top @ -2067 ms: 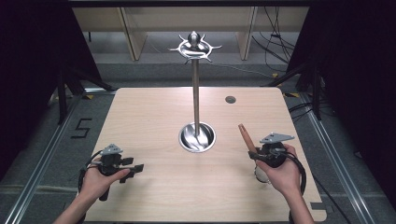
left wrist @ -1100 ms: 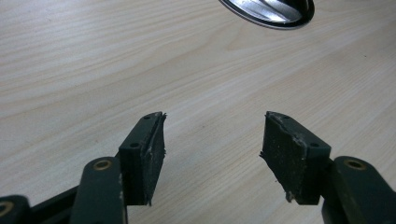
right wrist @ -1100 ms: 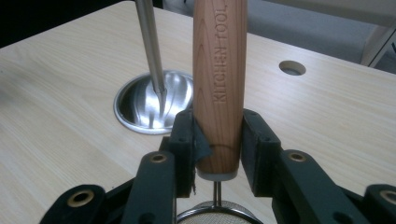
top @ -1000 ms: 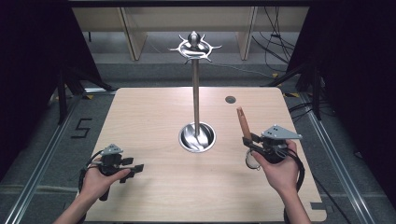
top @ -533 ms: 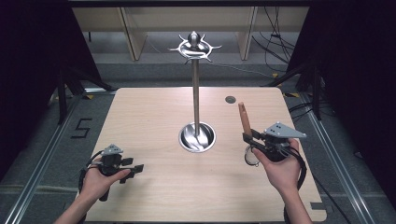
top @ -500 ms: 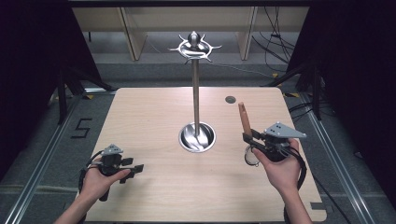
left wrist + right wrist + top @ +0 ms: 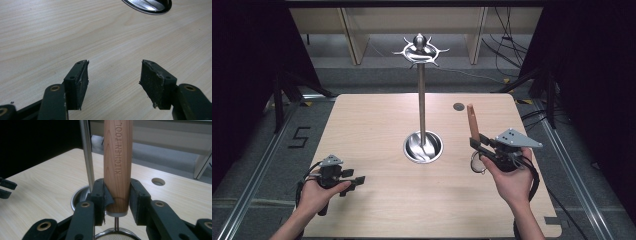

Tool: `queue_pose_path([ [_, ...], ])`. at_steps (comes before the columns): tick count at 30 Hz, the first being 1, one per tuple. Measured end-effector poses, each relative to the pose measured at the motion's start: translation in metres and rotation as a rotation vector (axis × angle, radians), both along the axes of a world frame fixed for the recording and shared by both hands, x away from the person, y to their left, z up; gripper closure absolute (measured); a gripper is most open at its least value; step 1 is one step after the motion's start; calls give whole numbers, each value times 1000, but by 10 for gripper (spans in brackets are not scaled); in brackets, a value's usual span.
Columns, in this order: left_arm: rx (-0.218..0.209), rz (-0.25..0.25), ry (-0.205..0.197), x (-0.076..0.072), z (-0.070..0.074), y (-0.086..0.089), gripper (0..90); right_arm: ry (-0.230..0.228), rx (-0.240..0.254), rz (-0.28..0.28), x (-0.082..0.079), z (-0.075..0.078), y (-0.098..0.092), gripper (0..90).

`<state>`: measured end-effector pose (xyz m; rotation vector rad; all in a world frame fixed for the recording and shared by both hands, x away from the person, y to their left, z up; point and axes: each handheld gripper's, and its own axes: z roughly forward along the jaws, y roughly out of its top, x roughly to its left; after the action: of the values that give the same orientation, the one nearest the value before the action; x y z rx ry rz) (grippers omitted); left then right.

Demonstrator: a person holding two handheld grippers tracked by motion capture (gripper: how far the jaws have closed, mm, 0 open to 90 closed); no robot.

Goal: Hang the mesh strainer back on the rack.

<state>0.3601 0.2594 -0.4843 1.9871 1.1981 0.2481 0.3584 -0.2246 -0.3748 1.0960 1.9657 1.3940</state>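
My right gripper (image 7: 117,195) jaws pinching smooth round wooden strainer handle (image 7: 118,157), mesh bowl (image 7: 116,233) below jaws, steel stand pole (image 7: 87,152) just behind, my left gripper (image 7: 113,75) jaws spread over pale woodgrain table (image 7: 50,30)

High view: fixed above my near edge of the table (image 7: 362,125), facing forward and down, far enough to take in all four edges. Left gripper view: rides my left gripper (image 7: 113,82), low, close over the wood. Right gripper view: looks along my right gripper (image 7: 117,195). All share the stand's base (image 7: 423,147).
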Motion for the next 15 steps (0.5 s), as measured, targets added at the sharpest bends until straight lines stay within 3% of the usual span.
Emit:
queue_pose_path([
  [5,-2,-1,-12,0,0,-1,383,-23,-3,10,2,2,3,691],
  [8,-1,0,-13,0,1,-1,383,-15,16,6,2,4,6,691],
  [15,-2,-4,-6,1,0,-2,383,-55,39,13,4,13,10,691],
])
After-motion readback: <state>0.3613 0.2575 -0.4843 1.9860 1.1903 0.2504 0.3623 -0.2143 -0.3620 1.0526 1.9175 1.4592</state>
